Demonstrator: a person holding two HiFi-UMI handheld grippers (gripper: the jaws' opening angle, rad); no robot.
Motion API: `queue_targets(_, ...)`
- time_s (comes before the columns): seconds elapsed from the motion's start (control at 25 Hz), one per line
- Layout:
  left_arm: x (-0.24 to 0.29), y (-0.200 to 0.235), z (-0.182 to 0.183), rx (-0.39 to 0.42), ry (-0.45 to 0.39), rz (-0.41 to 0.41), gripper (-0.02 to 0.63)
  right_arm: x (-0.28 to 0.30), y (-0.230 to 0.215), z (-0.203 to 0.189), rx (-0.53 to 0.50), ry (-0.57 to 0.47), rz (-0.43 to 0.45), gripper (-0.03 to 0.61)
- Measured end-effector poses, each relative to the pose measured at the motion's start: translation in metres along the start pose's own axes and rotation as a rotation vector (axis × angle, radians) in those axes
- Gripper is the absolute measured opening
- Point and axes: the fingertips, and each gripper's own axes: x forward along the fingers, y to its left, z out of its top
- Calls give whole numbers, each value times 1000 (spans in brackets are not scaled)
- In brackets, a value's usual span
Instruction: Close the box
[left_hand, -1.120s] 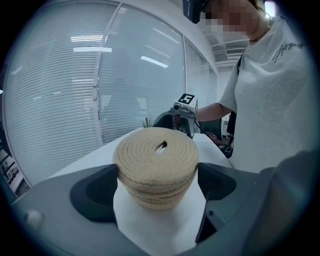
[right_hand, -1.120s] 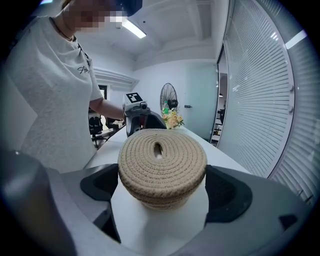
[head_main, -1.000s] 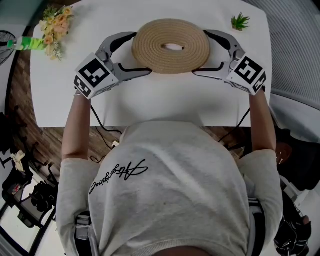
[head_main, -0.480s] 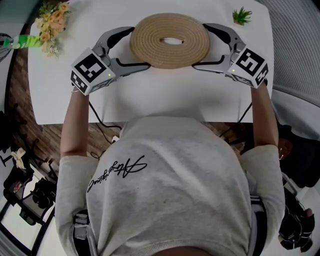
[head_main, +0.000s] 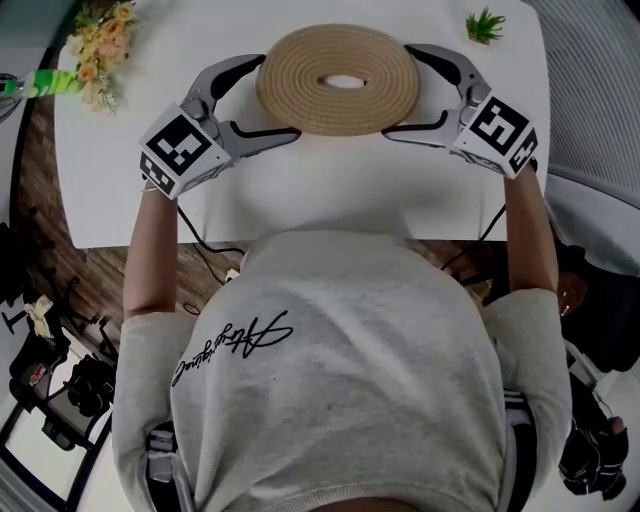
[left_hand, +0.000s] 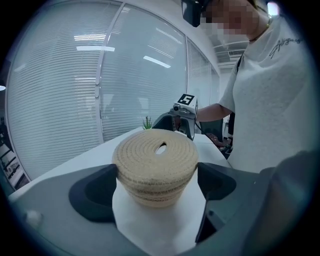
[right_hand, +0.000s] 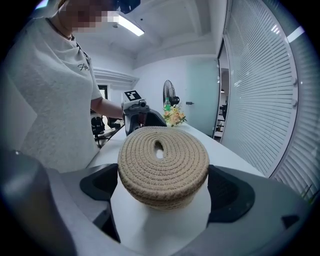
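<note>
A round woven rope box (head_main: 340, 80) stands on the white table (head_main: 330, 200), its lid on top with a small slot in the middle. My left gripper (head_main: 280, 100) is at the box's left side and my right gripper (head_main: 397, 90) at its right side. Both are open, and the jaws of each straddle the box's curved wall. The left gripper view has the box (left_hand: 155, 167) filling the gap of the left gripper (left_hand: 157, 180). The right gripper view shows the box (right_hand: 162, 167) the same way in the right gripper (right_hand: 162, 187). Contact with the wall is not clear.
A bunch of flowers (head_main: 95, 45) lies at the table's far left corner, and a small green plant (head_main: 483, 25) stands at the far right. The table's near edge runs just in front of the person's body. A fan (right_hand: 169, 102) stands behind the flowers.
Box and both grippers sit slightly higher in the head view than a second ago. Their places relative to each other are the same, and the jaw openings look unchanged.
</note>
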Motion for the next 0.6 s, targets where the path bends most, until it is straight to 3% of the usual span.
queue_targets(0.16, 1, -6, -4, -18, -11, 7, 497, 2, 6, 3, 30, -49, -16, 571)
queue_targets(0.6, 3, -5, -1, 27, -55, 108, 506, 4, 5, 4, 64, -137, -95, 592)
